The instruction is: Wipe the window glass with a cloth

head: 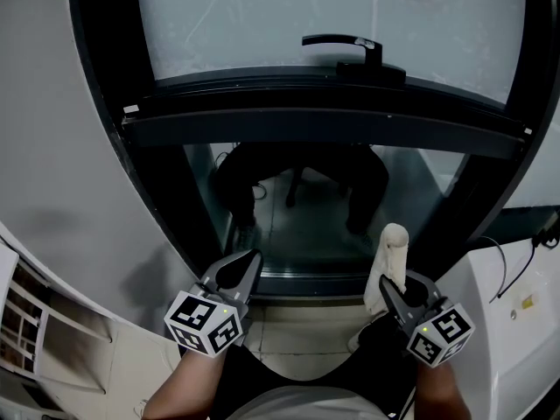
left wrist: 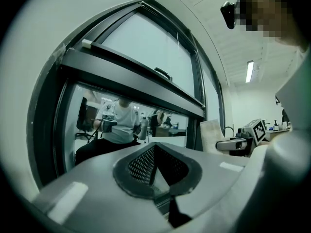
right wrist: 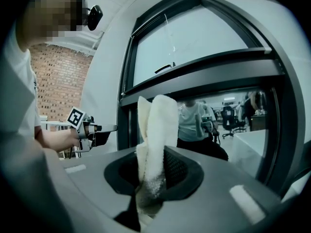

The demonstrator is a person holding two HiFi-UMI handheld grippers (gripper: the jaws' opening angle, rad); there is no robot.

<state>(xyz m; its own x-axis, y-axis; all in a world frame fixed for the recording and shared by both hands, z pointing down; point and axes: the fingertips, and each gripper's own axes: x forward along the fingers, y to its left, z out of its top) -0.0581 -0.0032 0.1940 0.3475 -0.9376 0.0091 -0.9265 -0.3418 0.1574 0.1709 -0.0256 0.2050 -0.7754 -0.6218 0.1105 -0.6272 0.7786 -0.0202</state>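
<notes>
Right hand-held gripper [head: 388, 287] clamps cloth [head: 391, 250], left hand-held gripper [head: 246, 265] clenched empty, below the window crossbar [head: 324, 129].

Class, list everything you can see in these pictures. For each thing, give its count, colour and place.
window frame: one, black, straight ahead, crossbar across the middle
upper pane: one, pale and streaky, above the crossbar
lower pane: one, dark and reflective, below the crossbar
window handle: one, black, at the foot of the upper pane
white unit: one, white, low right
cable: one, black, over the white unit
cloth: one, white, sticking up from the right tongs
left tongs: one, grey, low left, shut and empty
right tongs: one, grey, low right, shut on the cloth
</notes>
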